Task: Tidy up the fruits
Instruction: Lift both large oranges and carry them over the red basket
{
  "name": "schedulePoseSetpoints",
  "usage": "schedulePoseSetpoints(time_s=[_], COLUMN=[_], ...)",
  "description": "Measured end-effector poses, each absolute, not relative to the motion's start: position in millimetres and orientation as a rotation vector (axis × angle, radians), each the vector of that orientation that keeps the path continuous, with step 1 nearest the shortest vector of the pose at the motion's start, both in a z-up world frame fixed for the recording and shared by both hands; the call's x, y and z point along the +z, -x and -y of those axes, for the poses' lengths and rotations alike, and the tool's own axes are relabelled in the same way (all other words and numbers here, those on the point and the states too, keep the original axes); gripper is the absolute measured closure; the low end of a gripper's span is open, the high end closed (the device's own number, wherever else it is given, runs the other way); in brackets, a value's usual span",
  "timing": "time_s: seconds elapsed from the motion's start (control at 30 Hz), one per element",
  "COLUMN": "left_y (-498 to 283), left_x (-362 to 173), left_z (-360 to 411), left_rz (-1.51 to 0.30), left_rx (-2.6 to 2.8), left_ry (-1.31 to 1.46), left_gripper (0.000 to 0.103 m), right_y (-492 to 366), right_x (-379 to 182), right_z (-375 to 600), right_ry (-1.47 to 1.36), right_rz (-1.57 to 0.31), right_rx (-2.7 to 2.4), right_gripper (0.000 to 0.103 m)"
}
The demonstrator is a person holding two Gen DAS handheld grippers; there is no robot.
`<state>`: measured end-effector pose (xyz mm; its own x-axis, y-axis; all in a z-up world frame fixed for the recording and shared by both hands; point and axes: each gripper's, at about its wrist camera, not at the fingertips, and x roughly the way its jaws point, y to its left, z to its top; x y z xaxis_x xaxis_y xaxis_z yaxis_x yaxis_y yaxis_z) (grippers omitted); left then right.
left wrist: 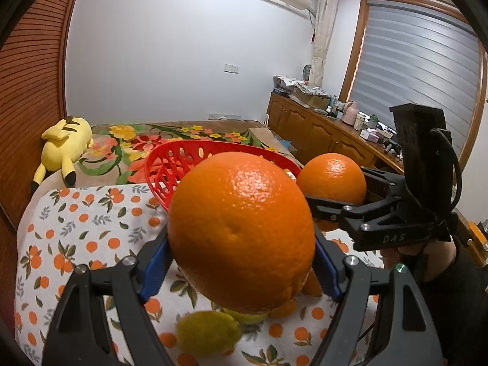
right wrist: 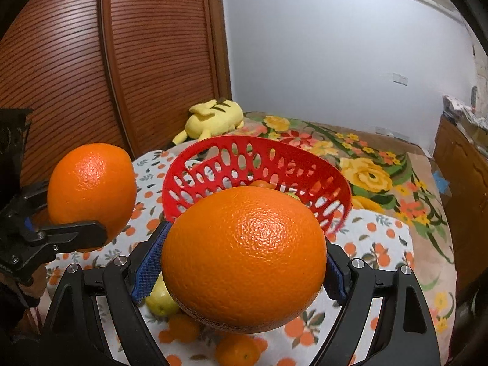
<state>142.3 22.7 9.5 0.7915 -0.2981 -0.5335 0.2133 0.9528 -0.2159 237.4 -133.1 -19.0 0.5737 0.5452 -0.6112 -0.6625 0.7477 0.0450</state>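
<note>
Covering the table, an orange-print cloth (left wrist: 91,222); flowered bedspread (right wrist: 366,158) beyond.

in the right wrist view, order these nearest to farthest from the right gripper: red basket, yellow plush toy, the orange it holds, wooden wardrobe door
1. The orange, clamped between the right gripper fingers.
2. Red basket, just beyond it on the tablecloth.
3. Yellow plush toy, on the bed behind the basket, to the left.
4. Wooden wardrobe door, behind the toy, upper left.

yellow-green fruit (left wrist: 207,334) blurred, basket (right wrist: 213,152) contents mostly hidden — oranges (right wrist: 244,256) blocking
</note>
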Motion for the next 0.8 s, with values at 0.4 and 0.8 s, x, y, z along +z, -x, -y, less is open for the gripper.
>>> schedulePoseSetpoints(time_s=[0.4, 0.8], left_y=[-191.3, -228.3], left_x=[7.3, -5.2], left_z=[-33.4, -34.6], left_rz=[-0.611, -0.637], left_rx=[-0.254, -0.244], left_ry=[0.131, 0.121], left_gripper=[0.023, 0.023], right_y=[-283.7, -304.1], right_x=[-40.1, -62.5], right_z=[107.4, 94.5], right_ry=[0.274, 0.333], right_rz=[-0.711, -0.783], right_rx=[0.741, 0.736], right_gripper=[0.014, 0.014])
